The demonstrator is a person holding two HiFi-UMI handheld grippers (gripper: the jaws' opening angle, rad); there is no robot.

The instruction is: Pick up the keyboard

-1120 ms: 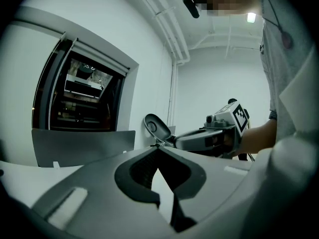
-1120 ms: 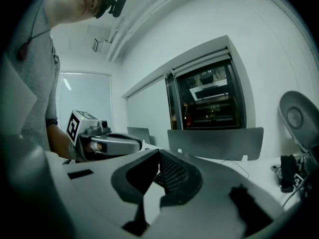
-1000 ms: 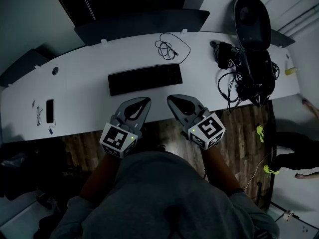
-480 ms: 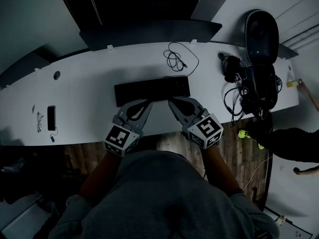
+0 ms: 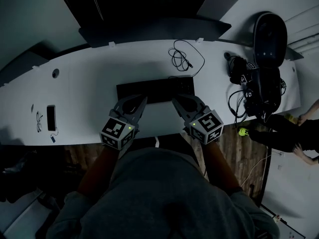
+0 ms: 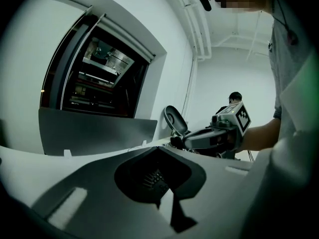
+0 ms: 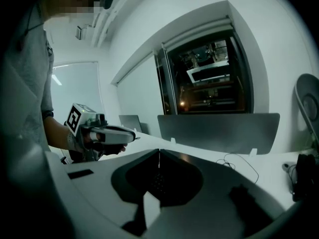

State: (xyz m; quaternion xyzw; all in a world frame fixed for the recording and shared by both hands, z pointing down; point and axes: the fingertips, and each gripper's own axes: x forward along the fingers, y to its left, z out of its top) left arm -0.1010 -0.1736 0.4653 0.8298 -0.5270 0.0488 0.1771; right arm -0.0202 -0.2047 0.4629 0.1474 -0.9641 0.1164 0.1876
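the flat black keyboard [image 5: 155, 89] is laid crosswise just past left gripper [image 5: 142, 99] and right gripper [image 5: 174, 99], both closed, empty.

The keyboard [image 5: 155, 89] lies on the desk [image 5: 84, 86] just ahead of both tools, the left gripper [image 5: 143, 99] and right gripper [image 5: 175, 99] side by side at its near edge. Beyond the right gripper lies a coiled cable [image 5: 182, 59]. A phone [image 5: 50, 117] lies well left of the left gripper, and a chair [image 5: 269, 31] stands well right of the right one.

Steep head view; low gripper views along same desk [image 5: 79, 91]
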